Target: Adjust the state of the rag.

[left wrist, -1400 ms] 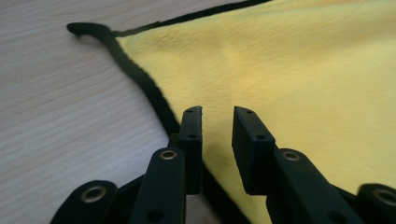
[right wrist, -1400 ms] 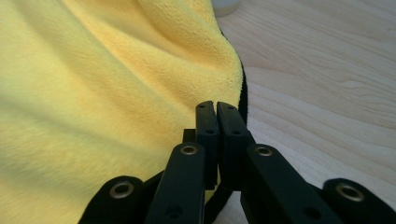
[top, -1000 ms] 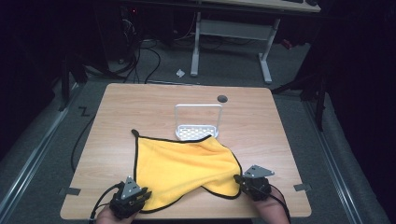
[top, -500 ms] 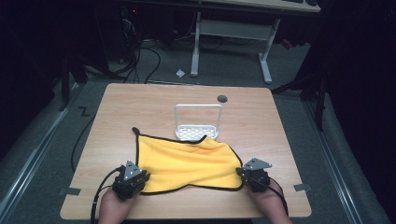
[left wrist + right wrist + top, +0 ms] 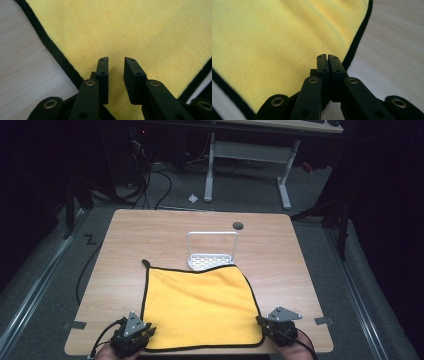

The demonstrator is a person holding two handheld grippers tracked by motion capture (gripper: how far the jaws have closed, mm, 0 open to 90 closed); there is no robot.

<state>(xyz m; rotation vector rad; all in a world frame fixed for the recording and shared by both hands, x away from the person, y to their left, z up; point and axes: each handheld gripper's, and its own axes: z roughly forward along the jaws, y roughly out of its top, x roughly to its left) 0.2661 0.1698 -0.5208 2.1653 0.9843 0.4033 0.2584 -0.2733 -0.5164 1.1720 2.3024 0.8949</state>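
Change: yellow cloth (image 5: 200, 307), bunched a second ago, now flat on table (image 5: 280, 250)
High view: cloth between both grippers, far edge touching wire rack (image 5: 212, 251)
Left gripper view: left gripper (image 5: 116, 60) just opened a little, jaws apart, gripping nothing
Right gripper view: right gripper (image 5: 327, 56) closed at cloth's edge; grip unclear

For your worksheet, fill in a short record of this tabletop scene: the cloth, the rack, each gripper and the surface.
cloth: yellow cloth with black edging, spread flat
rack: white rack at the cloth's far edge
left gripper: left gripper at the near left corner, jaws apart, just opening
right gripper: right gripper at the near right corner, jaws shut
surface: wooden table
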